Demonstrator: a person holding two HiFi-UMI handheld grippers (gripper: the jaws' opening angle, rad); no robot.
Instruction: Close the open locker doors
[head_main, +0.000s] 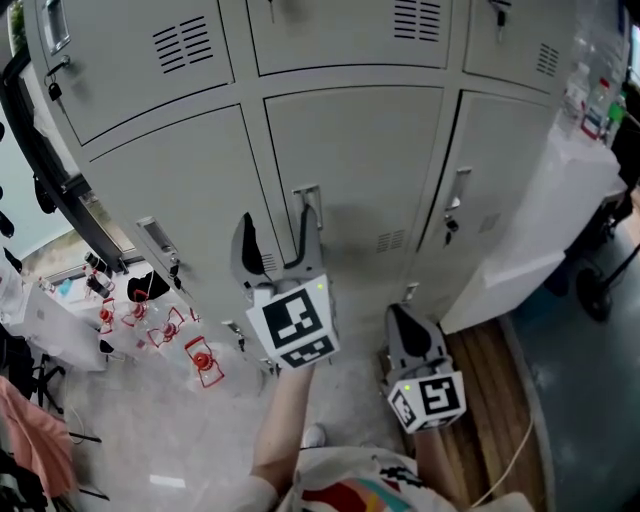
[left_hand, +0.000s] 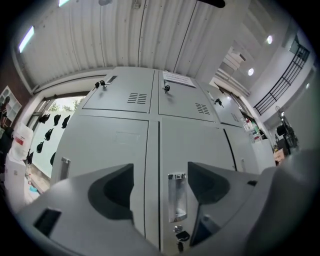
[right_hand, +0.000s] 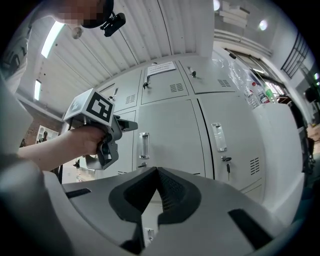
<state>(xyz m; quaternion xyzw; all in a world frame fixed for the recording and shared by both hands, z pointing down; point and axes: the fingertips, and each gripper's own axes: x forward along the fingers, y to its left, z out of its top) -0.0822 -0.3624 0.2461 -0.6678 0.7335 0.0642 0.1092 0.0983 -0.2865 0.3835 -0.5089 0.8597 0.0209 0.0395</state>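
1. Head view: the left gripper (head_main: 278, 238) is raised just before the middle locker door (head_main: 350, 160), near its handle (head_main: 306, 200); the right gripper (head_main: 408, 322) hangs lower.
2. Left gripper view: jaws wide apart, empty, framing the handle.
3. Right gripper view: jaws pressed together, holding nothing; the locker doors (right_hand: 170, 125) ahead sit flush.

Grey metal locker doors (head_main: 350, 150) right in front of you, two stacked rows. Every door you can see sits flush, shut. Middle lower door (left_hand: 192, 150): upright chrome recessed handle (left_hand: 176, 197) near its left edge, key (left_hand: 181, 236) hanging just beneath. Upper doors carry louvred vents (left_hand: 137, 98) — white paper label (left_hand: 179, 78) on middle one.
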